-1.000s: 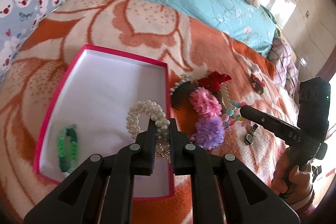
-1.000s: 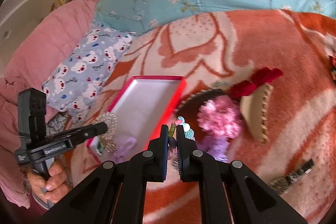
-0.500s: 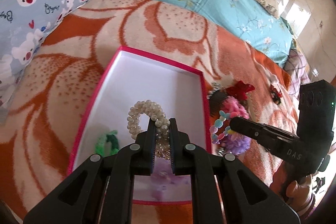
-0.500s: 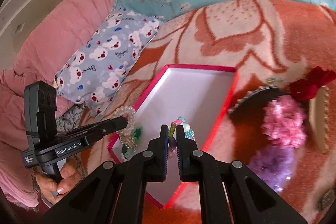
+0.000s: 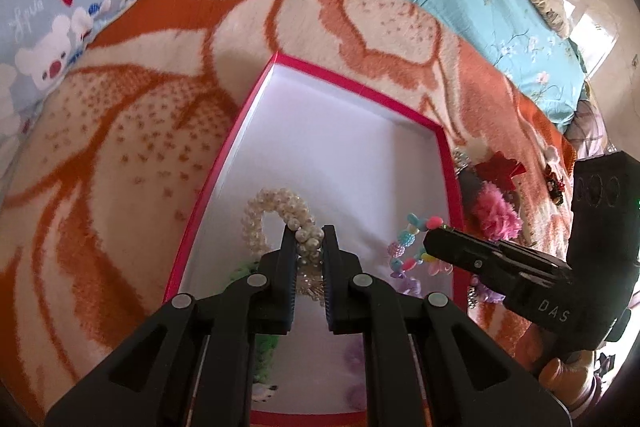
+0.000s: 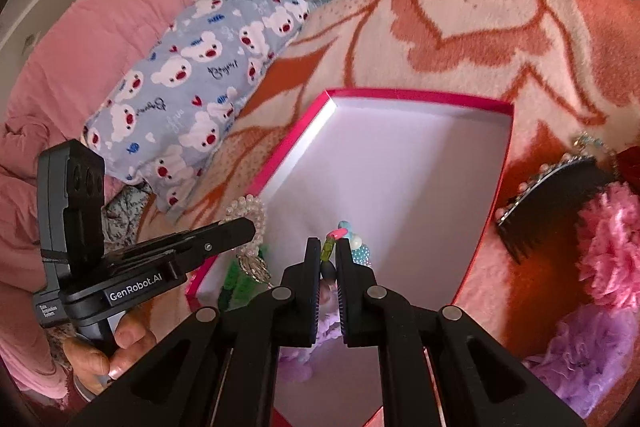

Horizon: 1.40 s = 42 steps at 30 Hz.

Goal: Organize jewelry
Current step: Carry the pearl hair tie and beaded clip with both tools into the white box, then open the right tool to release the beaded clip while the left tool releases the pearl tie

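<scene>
Take the pink-rimmed box [image 5: 256, 99] on the bed's orange blanket [image 5: 120, 155] as your landmark; both loads hang over its near half. Your left tongs [image 5: 309, 241] are clenched on the pearl bracelet [image 5: 276, 207], whose loop stands up above the white floor of the box, just inside its left rim; lower until the loop's slack rests on the floor before you let go, so the beads fold down rather than bounce over the low wall. A green bracelet [image 6: 244, 283] already lies in the near left corner of the box; set the pearls just beyond it, not on top, or the strands may tangle. Your right tongs [image 6: 329, 259] are clamped on the pastel bead bracelet [image 5: 416, 247], which dangles over the box nearer its right rim; bring it clear of the pearls before releasing. The black comb [image 6: 552, 199], pink pompom [image 6: 612, 247] and purple pompom [image 6: 588, 355] wait outside the box, to its right; release one hand at a time, I'd judge, so neither bracelet snags.
</scene>
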Motion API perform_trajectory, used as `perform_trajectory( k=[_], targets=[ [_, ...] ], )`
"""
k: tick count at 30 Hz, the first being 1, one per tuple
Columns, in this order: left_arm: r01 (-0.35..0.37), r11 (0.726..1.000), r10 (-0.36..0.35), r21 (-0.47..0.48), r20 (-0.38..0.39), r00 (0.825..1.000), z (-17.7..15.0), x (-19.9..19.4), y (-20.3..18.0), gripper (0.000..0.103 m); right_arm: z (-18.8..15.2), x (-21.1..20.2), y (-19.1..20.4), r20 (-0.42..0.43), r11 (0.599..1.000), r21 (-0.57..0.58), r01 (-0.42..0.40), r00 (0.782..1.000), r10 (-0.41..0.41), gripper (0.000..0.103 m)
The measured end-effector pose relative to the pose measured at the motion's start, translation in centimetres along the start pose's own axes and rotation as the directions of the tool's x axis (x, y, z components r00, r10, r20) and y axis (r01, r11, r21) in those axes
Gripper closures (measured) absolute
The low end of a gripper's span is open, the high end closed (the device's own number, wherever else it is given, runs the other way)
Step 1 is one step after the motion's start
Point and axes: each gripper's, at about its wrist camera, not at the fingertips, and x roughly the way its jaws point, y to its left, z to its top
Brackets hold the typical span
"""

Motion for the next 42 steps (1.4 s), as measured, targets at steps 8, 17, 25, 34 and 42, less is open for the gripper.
perform_trajectory(
  k=[8,17,25,34,42],
  targets=[
    [0.002,1.000,-0.002,0.021,0.000,1.000,0.0,0.5,0.1,0.093,-0.9,1.9,-0.8,-0.050,1.000,0.012,0.011,0.999,-0.011,0.096],
    [0.002,1.000,-0.002,-0.007,-0.032,0.999,0.3,2.1,0.7,0.092,-0.8,2.2,-0.7,-0.054,1.000,-0.010,0.029,0.998,-0.030,0.096],
    [-0.015,1.000,0.016,0.018,-0.040,0.999,0.2,2.5,0.2,0.092,-0.7,2.5,-0.3,-0.061,0.998,-0.041,0.041,0.997,-0.044,0.094],
    [-0.012,1.000,0.012,-0.001,-0.043,0.999,0.0,1.9,0.7,0.087,-0.8,2.5,0.2,-0.076,0.997,-0.058,0.046,0.996,-0.050,0.090],
    [-0.013,1.000,0.012,-0.005,-0.045,0.999,-0.1,1.4,0.8,0.080,-1.1,2.2,0.5,-0.081,0.996,-0.071,0.051,0.995,-0.056,0.078]
  ],
)
